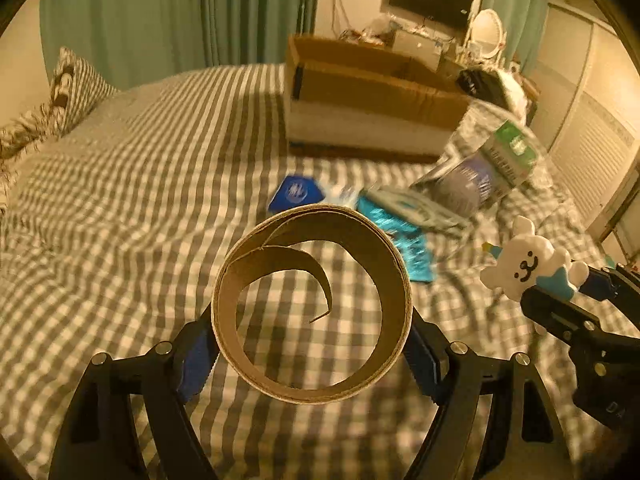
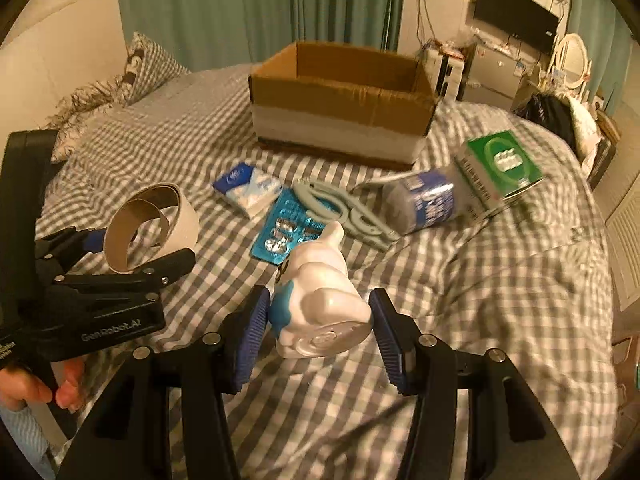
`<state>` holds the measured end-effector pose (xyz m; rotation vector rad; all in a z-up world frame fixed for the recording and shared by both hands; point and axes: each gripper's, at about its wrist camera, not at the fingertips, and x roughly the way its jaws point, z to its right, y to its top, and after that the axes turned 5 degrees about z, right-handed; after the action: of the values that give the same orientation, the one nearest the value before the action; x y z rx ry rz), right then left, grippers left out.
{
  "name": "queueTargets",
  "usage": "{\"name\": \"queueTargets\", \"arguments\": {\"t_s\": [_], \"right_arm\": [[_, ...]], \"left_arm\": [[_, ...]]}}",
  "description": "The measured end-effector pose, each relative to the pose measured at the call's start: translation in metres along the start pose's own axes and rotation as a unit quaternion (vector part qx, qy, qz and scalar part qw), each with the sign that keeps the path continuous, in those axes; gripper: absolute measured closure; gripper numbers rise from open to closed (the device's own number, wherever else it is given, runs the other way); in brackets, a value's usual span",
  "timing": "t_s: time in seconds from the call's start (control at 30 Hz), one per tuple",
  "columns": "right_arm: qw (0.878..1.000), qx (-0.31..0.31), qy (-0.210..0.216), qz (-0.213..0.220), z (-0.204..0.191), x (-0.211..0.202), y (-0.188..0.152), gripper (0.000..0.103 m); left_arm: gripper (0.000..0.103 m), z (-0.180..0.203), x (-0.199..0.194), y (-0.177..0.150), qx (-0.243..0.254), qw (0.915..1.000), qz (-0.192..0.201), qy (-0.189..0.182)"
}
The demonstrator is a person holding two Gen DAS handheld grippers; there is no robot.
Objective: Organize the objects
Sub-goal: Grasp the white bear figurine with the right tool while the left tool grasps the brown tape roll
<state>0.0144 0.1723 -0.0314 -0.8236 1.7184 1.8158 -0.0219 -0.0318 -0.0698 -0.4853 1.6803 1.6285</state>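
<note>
Left gripper (image 1: 312, 354): closed on the cardboard tape ring (image 1: 312, 312), blue pads pressing its two sides; the ring is held in the air above the checked bedspread (image 1: 120, 208), with a loose inner layer curling into its middle.

Right gripper (image 2: 318, 330): closed around the white-and-blue bear figure (image 2: 320, 300), held base toward the camera, head pointing away — also off the bed.

Both tools: loaded, side by side; in the right view the left gripper sits just to the left, the ring in its jaws.

Still on the bed, near: blister pack (image 2: 280, 232) on blue foil, a blue-and-white tissue pack (image 2: 246, 188) beside it, a pale grey plastic piece (image 2: 344, 212) — possibly a folded hanger, too blurred to be sure.

Still on the bed, further: blue cylindrical can (image 2: 424, 202) on its side, touching or just beside the green box (image 2: 500, 164).

Cardboard box (image 2: 340, 100): open, at the far side of the bed behind the loose items; what shows of its interior looks bare, the bottom is hidden.

Progress (judged): early. Two items lifted, none seen inside the box, five or so left lying loose.

Remaining (judged): carry ring and bear over the clutter to the box, release, then collect the rest.
</note>
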Motion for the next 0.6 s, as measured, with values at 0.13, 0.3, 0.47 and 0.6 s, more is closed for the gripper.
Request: {"name": "queueTargets", "arguments": {"t_s": [0.13,0.3,0.47,0.6], "right_arm": [[1.0,-0.004,-0.009,0.03,0.005,-0.036,0.011,0.052],[0.996,-0.02,-0.031,0.077,0.013,-0.084,0.04,0.052],[0.992,-0.03,-0.044,0.113,0.028,-0.113,0.083,0.052],[0.99,-0.037,-0.042,0.127,0.041,-0.115,0.12,0.052]], "left_arm": [[0.02,0.014,-0.033,0.017,0.016,0.9994,0.032,-0.003],[0.02,0.028,-0.07,0.049,0.027,0.9975,0.064,-0.016],[0.02,0.034,-0.088,0.097,0.046,0.9962,0.074,0.003],[0.02,0.03,-0.085,0.137,0.033,0.9963,0.078,-0.019]]}}
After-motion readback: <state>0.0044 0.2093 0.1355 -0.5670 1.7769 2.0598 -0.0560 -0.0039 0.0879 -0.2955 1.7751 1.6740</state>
